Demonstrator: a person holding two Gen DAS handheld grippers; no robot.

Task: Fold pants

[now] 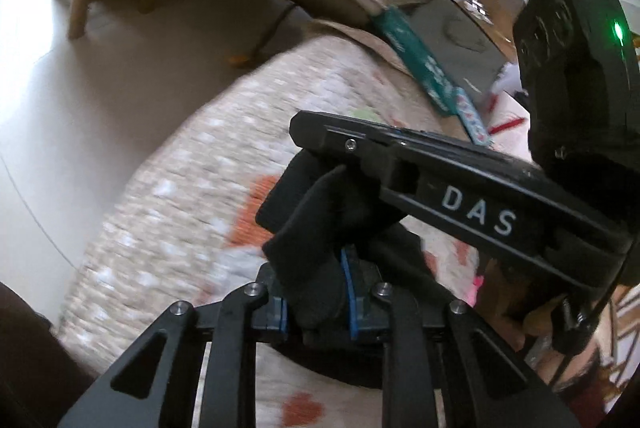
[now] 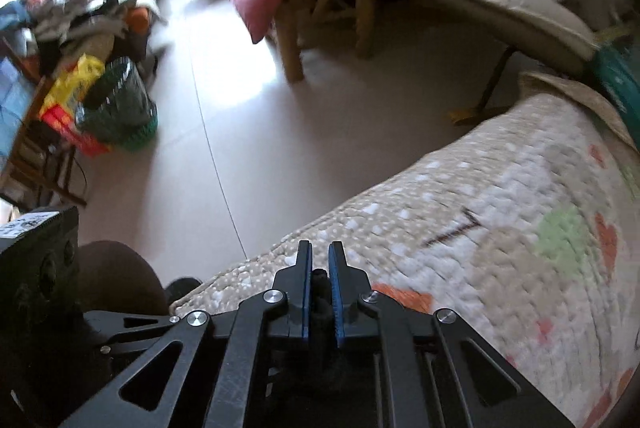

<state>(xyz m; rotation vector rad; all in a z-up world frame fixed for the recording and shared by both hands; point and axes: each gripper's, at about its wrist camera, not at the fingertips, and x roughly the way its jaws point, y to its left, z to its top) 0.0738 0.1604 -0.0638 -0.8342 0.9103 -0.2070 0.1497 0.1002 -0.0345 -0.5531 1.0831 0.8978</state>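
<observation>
The black pants [image 1: 320,212] hang bunched above a beige quilt with heart shapes [image 1: 180,208]. In the left wrist view, my left gripper [image 1: 316,292] is shut on a thick fold of them, with fabric spilling over its blue pads. Just above, one finger [image 1: 360,144] of the right gripper lies across the view, and the cloth hangs from under it. In the right wrist view, my right gripper [image 2: 320,268] is shut on a thin strip of the black pants [image 2: 320,292], near the quilt's [image 2: 500,228] edge. The rest of the pants is hidden.
Pale floor [image 2: 240,108] lies beyond the quilt's edge. A wooden chair [image 2: 320,8] with a pink cloth and a beige cushioned lounger [image 2: 500,4] stand across it. A green basket [image 2: 120,108] and a pile of clutter sit at far left. A teal box [image 1: 416,60] lies at the quilt's far end.
</observation>
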